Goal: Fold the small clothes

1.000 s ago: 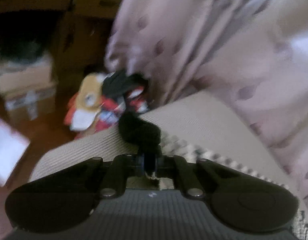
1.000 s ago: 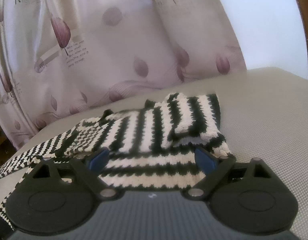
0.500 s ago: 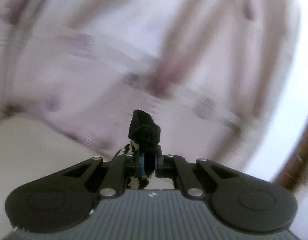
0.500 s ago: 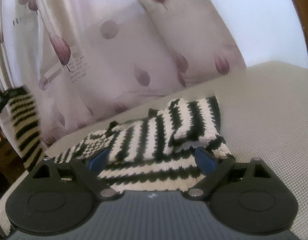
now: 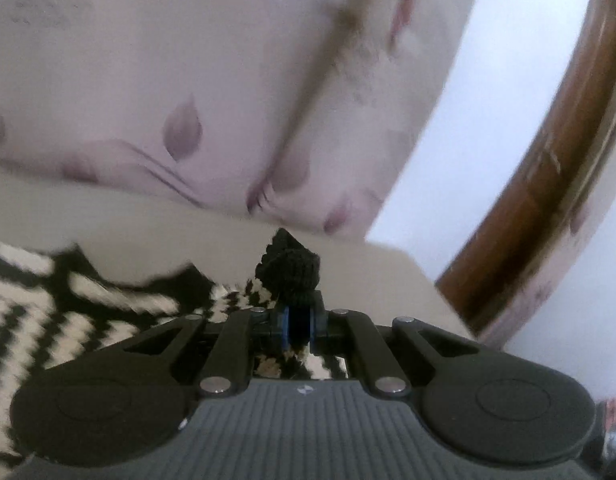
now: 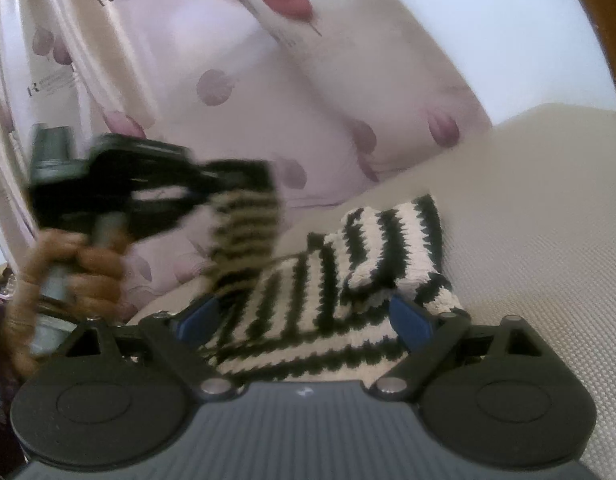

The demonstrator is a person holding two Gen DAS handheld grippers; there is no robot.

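Observation:
A black-and-white striped knit garment (image 6: 328, 300) lies on a beige cushion (image 6: 528, 220). My left gripper (image 5: 297, 326) is shut on the garment's black cuff (image 5: 289, 272), with striped knit (image 5: 67, 320) spread below it to the left. In the right wrist view, the left gripper (image 6: 211, 192) holds that striped sleeve lifted above the garment, a hand (image 6: 79, 268) around its handle. My right gripper (image 6: 303, 316) stands open low over the near part of the garment, its blue pads (image 6: 408, 316) on either side of the knit and apart from it.
A pale curtain with purple leaf prints (image 6: 267, 100) hangs close behind the cushion. A brown wooden frame (image 5: 548, 160) curves along the right, with a white wall (image 5: 488, 100) beside it. Bare cushion (image 6: 548, 280) extends to the right of the garment.
My left gripper has swung fast from the cushion's left end toward the right, carrying the sleeve over the garment, and has come into the right wrist view. The right gripper has barely shifted.

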